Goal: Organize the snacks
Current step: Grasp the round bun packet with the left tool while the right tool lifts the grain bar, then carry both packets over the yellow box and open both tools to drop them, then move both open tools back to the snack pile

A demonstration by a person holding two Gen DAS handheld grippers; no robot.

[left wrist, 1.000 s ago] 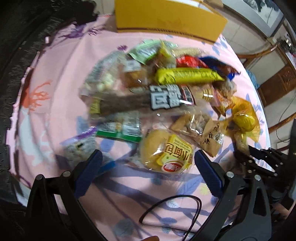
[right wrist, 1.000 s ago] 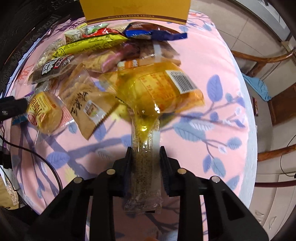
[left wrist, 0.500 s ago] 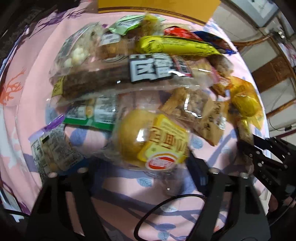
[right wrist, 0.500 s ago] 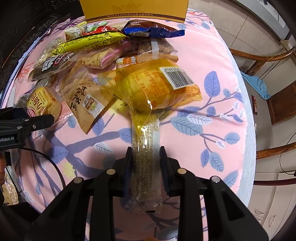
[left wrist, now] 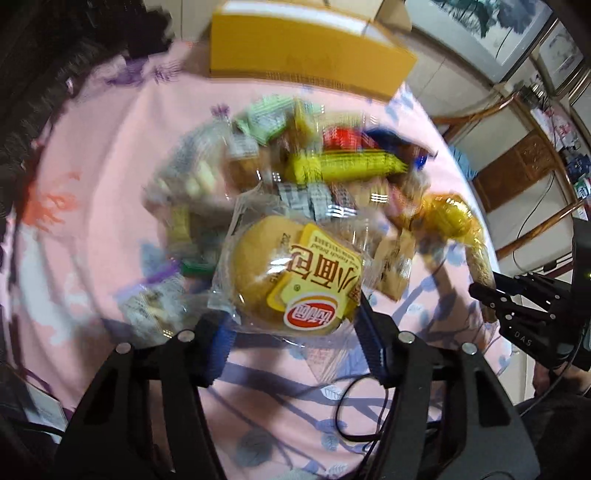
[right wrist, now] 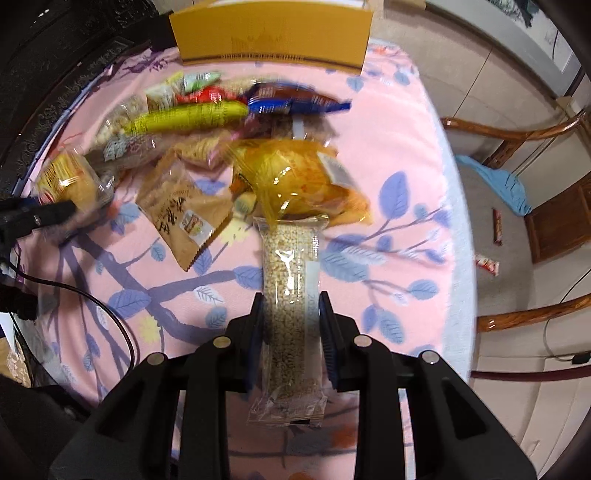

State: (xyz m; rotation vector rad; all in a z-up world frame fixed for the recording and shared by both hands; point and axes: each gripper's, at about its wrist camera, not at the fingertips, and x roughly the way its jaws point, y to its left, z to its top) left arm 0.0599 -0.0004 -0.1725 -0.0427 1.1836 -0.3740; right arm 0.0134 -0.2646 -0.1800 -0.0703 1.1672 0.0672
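My left gripper (left wrist: 293,334) is shut on a clear-wrapped round bread bun with a yellow label (left wrist: 291,273) and holds it above the pink cloth. It also shows at the left of the right wrist view (right wrist: 68,181). My right gripper (right wrist: 291,317) is shut on a long clear pack of sesame bar (right wrist: 290,291), lifted, its far end by a yellow transparent bag (right wrist: 295,181). A pile of snack packs (left wrist: 295,173) lies on the table ahead, with a long yellow cracker pack (right wrist: 188,118) and a blue pack (right wrist: 291,103).
A yellow cardboard box (right wrist: 273,33) stands at the table's far edge. A tan snack pouch (right wrist: 181,214) lies near the pile. A black cable (right wrist: 110,314) runs over the cloth at the near left. Wooden chairs (right wrist: 517,136) stand to the right; small wrappers (right wrist: 496,225) lie on the floor.
My left gripper closed on the bread bun and lifted it off the cloth. My right gripper pulled the sesame bar back and up, out from under the yellow bag.
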